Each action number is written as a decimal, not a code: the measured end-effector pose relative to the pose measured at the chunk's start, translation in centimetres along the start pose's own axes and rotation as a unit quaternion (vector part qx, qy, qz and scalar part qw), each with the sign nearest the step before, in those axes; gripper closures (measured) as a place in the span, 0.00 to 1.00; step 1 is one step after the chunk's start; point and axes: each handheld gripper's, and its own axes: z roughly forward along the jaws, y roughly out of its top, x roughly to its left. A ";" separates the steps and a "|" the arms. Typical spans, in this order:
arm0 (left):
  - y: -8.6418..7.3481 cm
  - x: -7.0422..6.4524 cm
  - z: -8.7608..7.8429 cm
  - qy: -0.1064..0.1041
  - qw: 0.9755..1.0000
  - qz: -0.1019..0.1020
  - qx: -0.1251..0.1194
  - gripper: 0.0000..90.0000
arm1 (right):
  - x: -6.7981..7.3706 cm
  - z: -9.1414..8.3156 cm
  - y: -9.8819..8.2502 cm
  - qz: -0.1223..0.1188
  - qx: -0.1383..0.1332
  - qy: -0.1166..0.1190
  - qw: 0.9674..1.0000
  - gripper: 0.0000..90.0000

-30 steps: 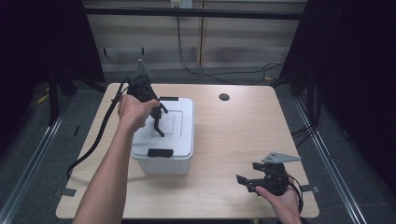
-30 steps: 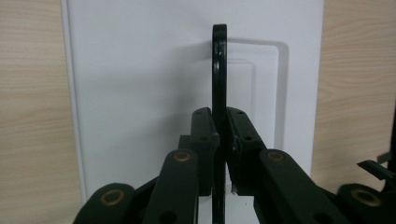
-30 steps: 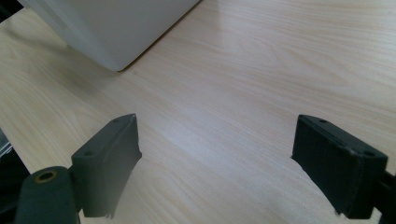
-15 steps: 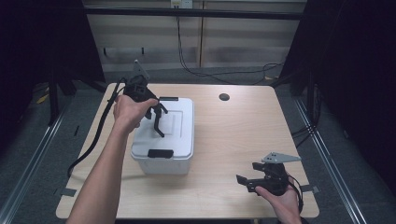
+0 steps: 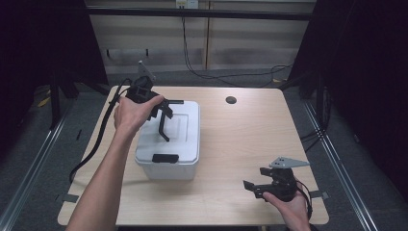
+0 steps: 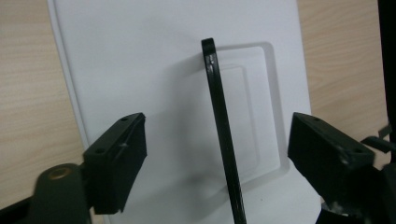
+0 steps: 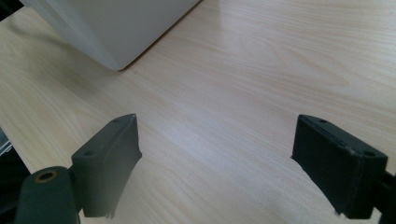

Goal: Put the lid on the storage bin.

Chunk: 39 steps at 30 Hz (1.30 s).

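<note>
Left gripper jaws have just been opening; they stand wide apart around the upright black handle, touching nothing.
Unsupported, that handle could flop onto the white box's lid, left of centre on the table; right gripper idles open, near right.

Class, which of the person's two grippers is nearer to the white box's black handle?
Left. The left gripper hangs over the white box, jaws just opened, astride its raised black handle. The right gripper rests at the table's near right.
</note>
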 end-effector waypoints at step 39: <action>-7.7 7.0 -3.8 -0.062 0.972 0.185 -0.135 0.21 | 0.0 0.1 0.0 0.001 0.000 -0.005 1.000 0.16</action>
